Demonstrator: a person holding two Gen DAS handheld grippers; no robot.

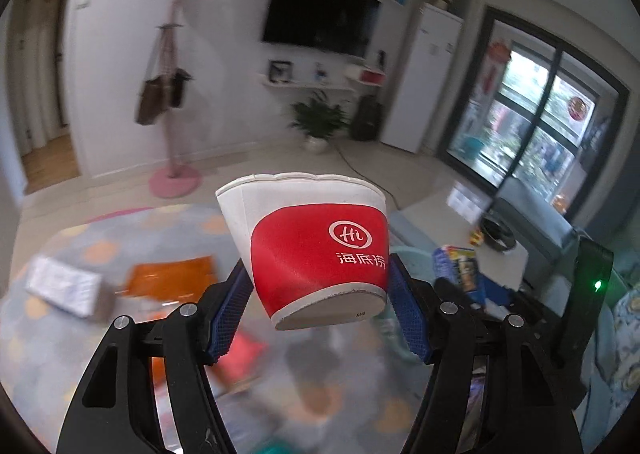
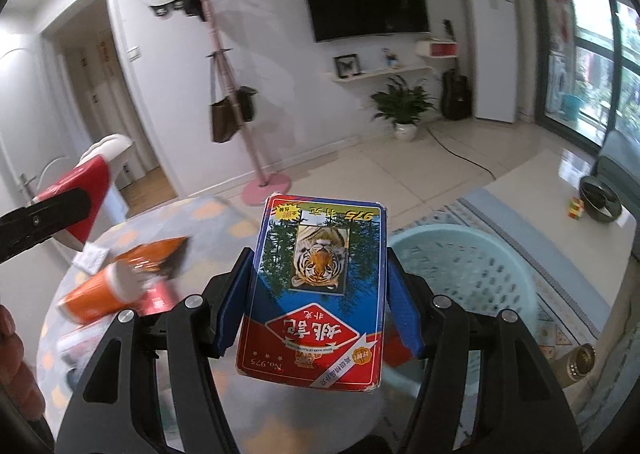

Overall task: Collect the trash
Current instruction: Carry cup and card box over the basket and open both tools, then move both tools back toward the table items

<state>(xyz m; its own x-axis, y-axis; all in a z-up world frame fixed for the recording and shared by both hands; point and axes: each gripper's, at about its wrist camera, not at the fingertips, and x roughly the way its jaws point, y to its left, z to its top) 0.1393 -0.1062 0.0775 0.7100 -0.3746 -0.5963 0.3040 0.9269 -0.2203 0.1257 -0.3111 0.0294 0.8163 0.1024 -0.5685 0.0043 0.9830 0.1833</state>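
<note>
Blue pads of the left gripper [image 1: 320,300] clamp the paper cup [image 1: 310,246], lifted off the surface [image 1: 60,334], rim tipped up and away, base toward the camera. Right gripper [image 2: 318,304] pinches the card box [image 2: 318,290], long axis running away from the camera, beside the basket [image 2: 480,266]. Neither piece looks binned yet; an orange packet [image 2: 156,252] and a tube [image 2: 100,292] remain on the surface.
</note>
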